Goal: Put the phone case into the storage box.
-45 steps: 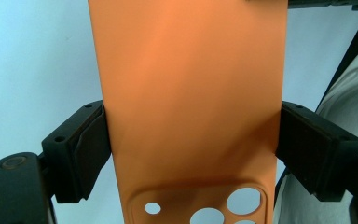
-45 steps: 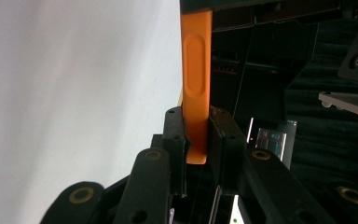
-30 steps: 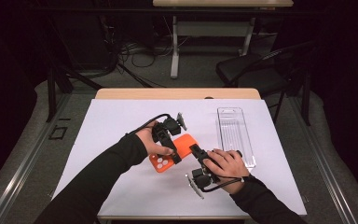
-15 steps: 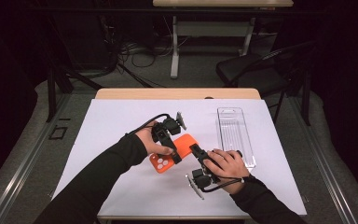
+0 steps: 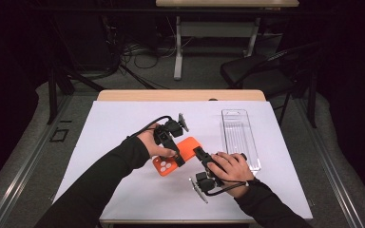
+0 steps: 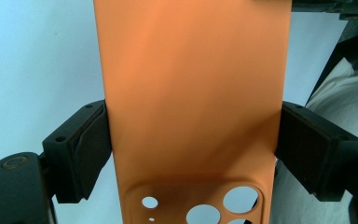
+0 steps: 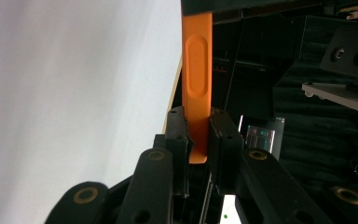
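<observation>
A clear plastic tray point(image 5: 240, 137) lies lengthwise on the white sheet point(image 5: 123, 118) covering the table, at the person's right; nothing can be seen inside it through its transparent walls. The item in hand is an orange phone case point(image 5: 180, 154), held above the sheet near the table's middle, to the left of the tray and apart from it. The left gripper point(image 5: 171, 142) clamps the case across its width: in the left gripper view both black pads point(image 6: 86, 144) press against the long edges of the case point(image 6: 191, 93), just above the camera cut-outs, with the flat back facing the lens. The right gripper point(image 5: 203, 159) is closed on the case's other end; in the right gripper view the case point(image 7: 197, 93) appears edge-on, its thin wall pinched between the two jaws, with an oblong button recess visible on the side wall above them. In the high view the two grippers sit at opposite ends of the case, close together, the right hand point(image 5: 233, 166) lying just beside the tray's near corner.
</observation>
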Action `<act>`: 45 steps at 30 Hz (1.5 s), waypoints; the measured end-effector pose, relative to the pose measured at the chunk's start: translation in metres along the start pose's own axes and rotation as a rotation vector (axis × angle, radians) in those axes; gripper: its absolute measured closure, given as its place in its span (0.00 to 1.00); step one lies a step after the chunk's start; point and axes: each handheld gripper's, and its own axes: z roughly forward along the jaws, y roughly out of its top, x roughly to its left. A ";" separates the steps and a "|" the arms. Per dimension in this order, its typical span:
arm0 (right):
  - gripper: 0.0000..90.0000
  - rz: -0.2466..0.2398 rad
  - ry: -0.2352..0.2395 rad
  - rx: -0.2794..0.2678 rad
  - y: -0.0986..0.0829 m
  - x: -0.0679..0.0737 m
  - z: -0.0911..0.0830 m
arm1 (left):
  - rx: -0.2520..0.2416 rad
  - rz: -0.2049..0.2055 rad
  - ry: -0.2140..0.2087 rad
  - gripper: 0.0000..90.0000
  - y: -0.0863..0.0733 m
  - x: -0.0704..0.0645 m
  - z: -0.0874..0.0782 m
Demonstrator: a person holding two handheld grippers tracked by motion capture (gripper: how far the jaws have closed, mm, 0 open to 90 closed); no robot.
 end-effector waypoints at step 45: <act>0.89 0.016 -0.020 0.006 -0.001 -0.001 -0.001 | -0.051 0.000 0.037 0.13 0.001 -0.002 -0.003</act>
